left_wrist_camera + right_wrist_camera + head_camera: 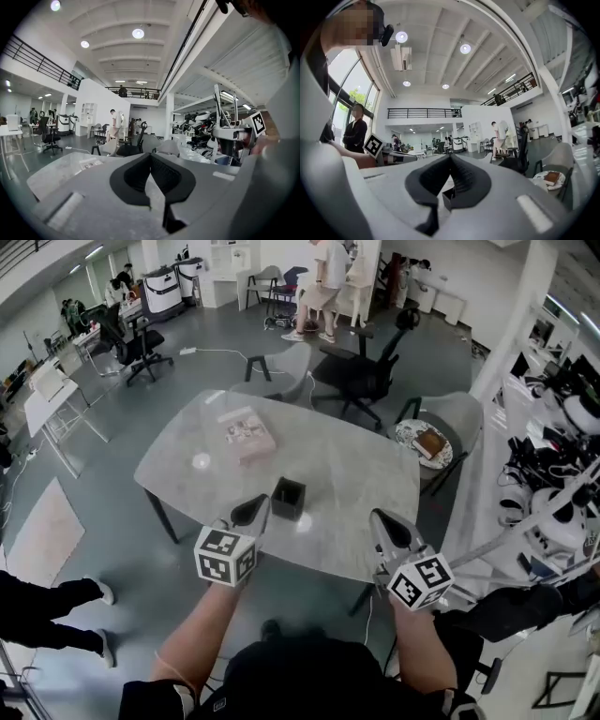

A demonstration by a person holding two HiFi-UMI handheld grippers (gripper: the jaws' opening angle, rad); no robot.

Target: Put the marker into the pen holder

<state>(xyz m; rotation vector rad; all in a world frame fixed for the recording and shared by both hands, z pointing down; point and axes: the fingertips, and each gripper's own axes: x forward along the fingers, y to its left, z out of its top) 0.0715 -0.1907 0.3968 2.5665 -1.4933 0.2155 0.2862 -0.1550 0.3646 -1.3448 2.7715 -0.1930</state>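
Observation:
The black square pen holder (288, 498) stands on the grey marble table (347, 474), near its front edge. My left gripper (255, 507) hovers just left of the holder, with its jaws shut and nothing in them. My right gripper (380, 518) hangs over the table's front right edge, about a hand's width right of the holder, also shut and empty. In the left gripper view the left gripper (150, 155) has its jaw tips touching. The right gripper (450, 157) looks the same in the right gripper view. No marker shows in any view.
A pink box (247, 434) lies on the far left part of the table. Grey chairs and a black office chair (367, 371) stand behind it. A round side table (424, 442) with a book is at the right. A person's legs (56, 606) are at the left.

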